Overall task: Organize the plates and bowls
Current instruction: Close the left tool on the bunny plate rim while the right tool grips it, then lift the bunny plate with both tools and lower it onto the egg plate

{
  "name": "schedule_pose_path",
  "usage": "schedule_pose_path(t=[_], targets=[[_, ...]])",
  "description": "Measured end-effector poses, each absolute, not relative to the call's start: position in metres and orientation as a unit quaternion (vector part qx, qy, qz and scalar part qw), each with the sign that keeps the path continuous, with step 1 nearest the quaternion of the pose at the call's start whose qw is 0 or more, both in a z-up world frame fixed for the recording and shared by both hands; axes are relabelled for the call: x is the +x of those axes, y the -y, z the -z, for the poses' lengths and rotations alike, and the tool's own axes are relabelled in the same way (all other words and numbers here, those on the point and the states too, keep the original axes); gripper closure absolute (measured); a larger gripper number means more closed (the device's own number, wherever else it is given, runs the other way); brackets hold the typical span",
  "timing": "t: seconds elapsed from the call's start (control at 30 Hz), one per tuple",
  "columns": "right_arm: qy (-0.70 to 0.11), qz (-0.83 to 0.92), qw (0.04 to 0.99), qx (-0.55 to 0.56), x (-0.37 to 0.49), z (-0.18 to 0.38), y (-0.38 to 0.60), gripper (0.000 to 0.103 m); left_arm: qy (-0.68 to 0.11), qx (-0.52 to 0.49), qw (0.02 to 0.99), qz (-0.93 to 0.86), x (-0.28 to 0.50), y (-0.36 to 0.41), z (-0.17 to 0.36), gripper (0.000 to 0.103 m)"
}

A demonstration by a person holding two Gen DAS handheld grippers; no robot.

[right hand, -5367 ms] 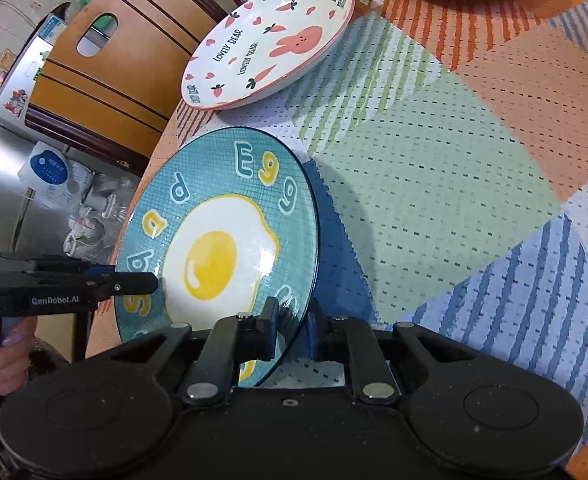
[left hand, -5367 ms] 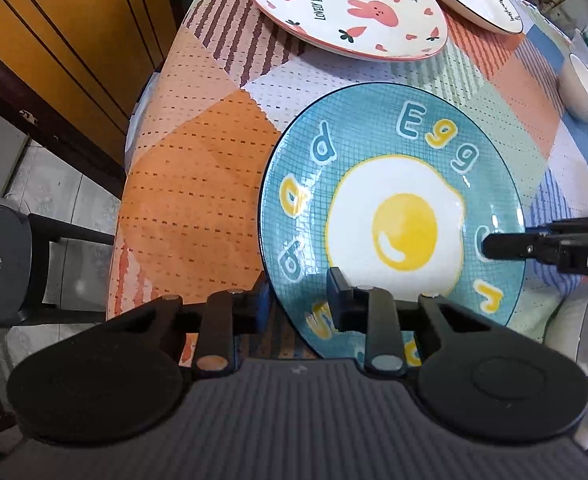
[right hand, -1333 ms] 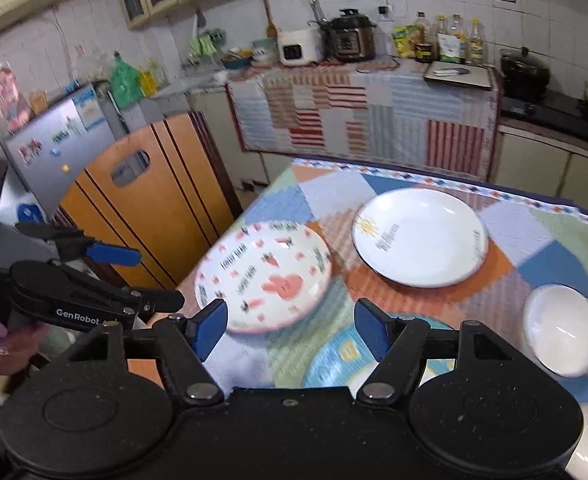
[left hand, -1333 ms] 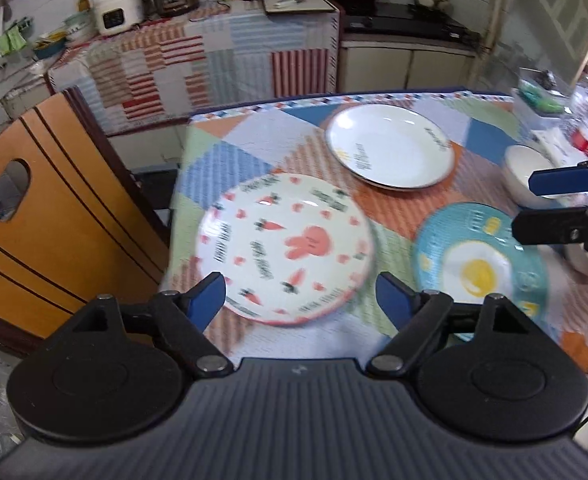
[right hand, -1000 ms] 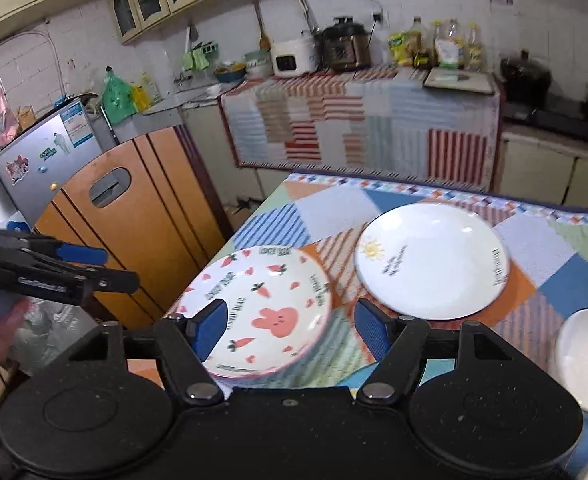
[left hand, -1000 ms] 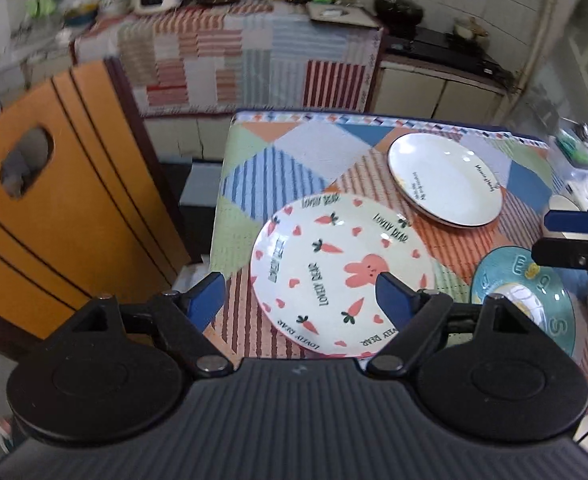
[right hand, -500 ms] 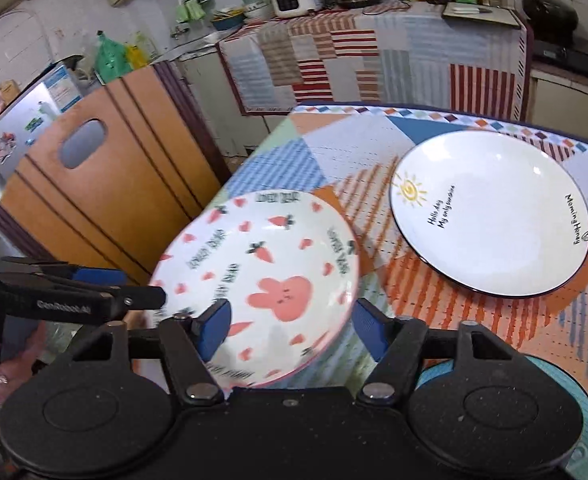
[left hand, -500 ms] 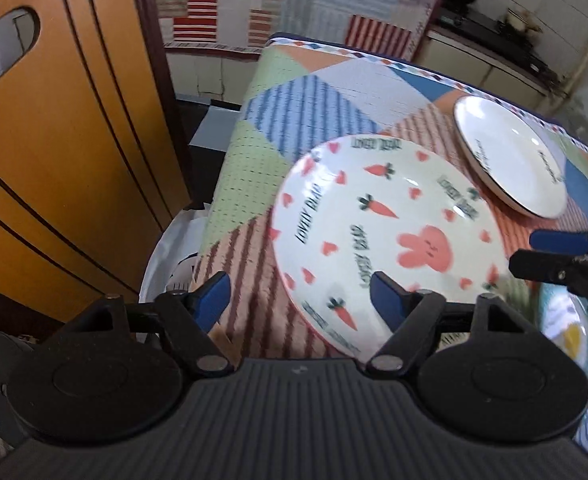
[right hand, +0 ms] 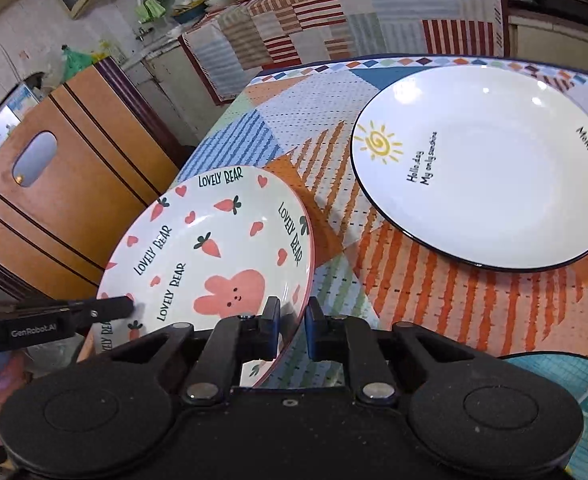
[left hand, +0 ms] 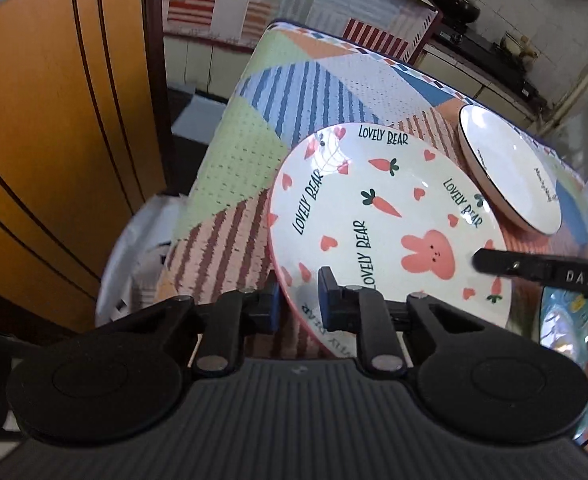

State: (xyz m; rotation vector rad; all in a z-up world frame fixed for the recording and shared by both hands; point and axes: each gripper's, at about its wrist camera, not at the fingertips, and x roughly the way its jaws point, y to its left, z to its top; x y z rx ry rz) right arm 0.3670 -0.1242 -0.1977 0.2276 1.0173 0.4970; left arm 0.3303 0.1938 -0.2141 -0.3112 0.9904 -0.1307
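Note:
A white plate with a pink bunny, carrots and "LOVELY BEAR" lettering point(left hand: 374, 208) point(right hand: 213, 248) lies near the table's left edge, and in the right wrist view it looks slightly tilted. My left gripper point(left hand: 298, 300) is closing on its near-left rim, one pad under the rim and one on top. My right gripper point(right hand: 292, 318) is closing on the opposite rim, which runs between its pads. Each gripper's tip shows over the plate in the other's view, the left gripper point(right hand: 125, 306) and the right gripper point(left hand: 478, 260).
A white plate with a sun drawing point(right hand: 486, 168) point(left hand: 506, 176) sits farther back on the patchwork tablecloth point(right hand: 326, 128). A blue egg plate point(right hand: 574, 392) point(left hand: 566, 320) lies at the near right. A wooden chair back point(left hand: 53, 120) stands close to the table's left edge.
Both grippers came down onto the bunny plate. Their jaws went from wide open to narrow, with the plate's rim now between the pads on either side.

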Motion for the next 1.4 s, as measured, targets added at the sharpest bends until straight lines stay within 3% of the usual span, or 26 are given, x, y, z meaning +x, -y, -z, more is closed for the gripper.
schedule_pose_path(t=[0.57,1.13,1.4], targets=[[-0.492,-0.308,0.81,0.082,0.359,0.18,0.123,0.083,-0.487,-0.152,0.858,0.054,0.313,-0.192,0.198,0.083],[-0.436,-0.329,0.836,0.062,0.284,0.082,0.175,0.082,-0.443,-0.107,0.884,0.109,0.246,-0.146,0.088,0.083],[-0.427,-0.3,0.851,0.053,0.239,0.046,0.219,0.082,-0.448,-0.099,0.876,0.151,0.222,-0.103,0.063,0.082]])
